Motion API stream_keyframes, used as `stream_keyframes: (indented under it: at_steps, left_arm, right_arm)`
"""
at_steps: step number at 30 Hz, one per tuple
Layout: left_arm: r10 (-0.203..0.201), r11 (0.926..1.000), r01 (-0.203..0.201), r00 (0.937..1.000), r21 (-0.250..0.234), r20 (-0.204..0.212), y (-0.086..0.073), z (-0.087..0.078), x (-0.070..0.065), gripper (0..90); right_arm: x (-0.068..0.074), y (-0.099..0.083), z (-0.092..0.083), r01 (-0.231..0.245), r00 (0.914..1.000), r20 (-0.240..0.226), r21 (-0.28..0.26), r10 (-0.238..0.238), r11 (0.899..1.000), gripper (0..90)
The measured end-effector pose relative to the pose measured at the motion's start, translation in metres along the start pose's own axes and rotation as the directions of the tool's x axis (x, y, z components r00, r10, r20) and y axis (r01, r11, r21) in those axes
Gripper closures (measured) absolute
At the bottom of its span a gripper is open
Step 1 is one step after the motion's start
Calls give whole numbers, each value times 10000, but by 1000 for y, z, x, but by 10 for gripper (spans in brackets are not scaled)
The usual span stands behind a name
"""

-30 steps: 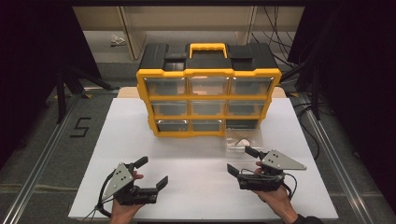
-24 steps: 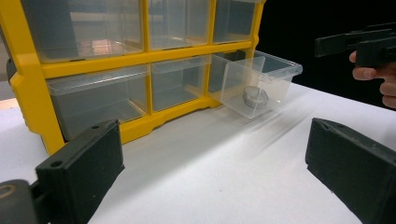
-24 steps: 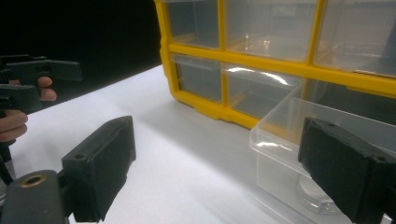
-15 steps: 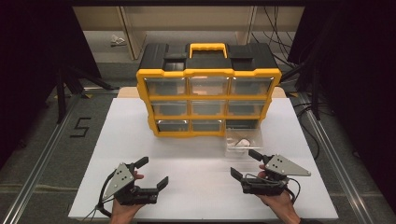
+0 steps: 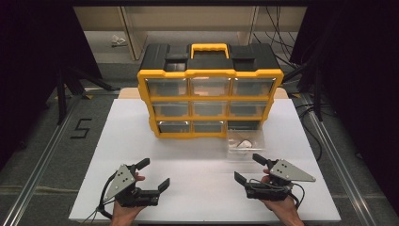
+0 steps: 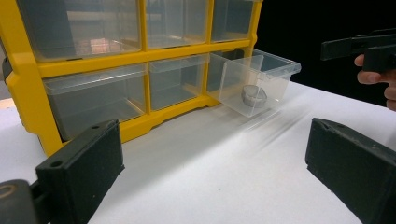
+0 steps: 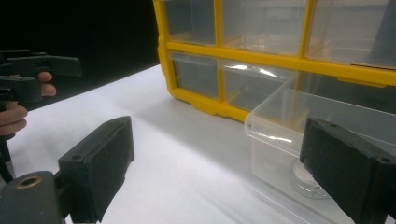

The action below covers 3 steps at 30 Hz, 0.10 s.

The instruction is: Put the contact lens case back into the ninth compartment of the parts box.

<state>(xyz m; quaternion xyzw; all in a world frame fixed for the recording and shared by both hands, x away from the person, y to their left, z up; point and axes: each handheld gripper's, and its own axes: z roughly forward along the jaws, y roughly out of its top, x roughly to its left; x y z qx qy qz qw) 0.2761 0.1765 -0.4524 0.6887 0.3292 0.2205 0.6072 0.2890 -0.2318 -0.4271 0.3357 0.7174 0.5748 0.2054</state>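
Note:
A yellow and black drawer cabinet (image 5: 209, 101) stands at the middle of the white table (image 5: 197, 155). One clear drawer (image 5: 244, 143) sits on the table in front of the cabinet's dark bottom-right slot. It holds a small pale round item (image 6: 253, 95), seen through the drawer wall (image 7: 303, 179) in the right gripper view. My left gripper (image 5: 154, 173) rests near the front edge at the left, open and holding nothing (image 6: 215, 186). My right gripper (image 5: 248, 168) is open and holds nothing just short of the clear drawer (image 7: 280, 126).
The other drawers in the cabinet (image 6: 93, 93) are shut and look see-through. The table's near edge (image 5: 202, 220) lies just behind both hands. A metal rail (image 5: 329, 150) runs along the floor at the right. A "5" mark (image 5: 81, 128) is on the floor at the left.
My right gripper has drawn back a little toward the table's near edge, away from the clear drawer. The left gripper has stayed put.

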Motion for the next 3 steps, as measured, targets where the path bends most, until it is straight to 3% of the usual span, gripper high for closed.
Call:
stream_keyframes:
  at_steps: [3]
  left_arm:
    - [-2,10000,2,10000,5,4,0,0,0,37]
  right_arm:
    - [1,-1,1,23,10000,-35,19,-23,10000,107]
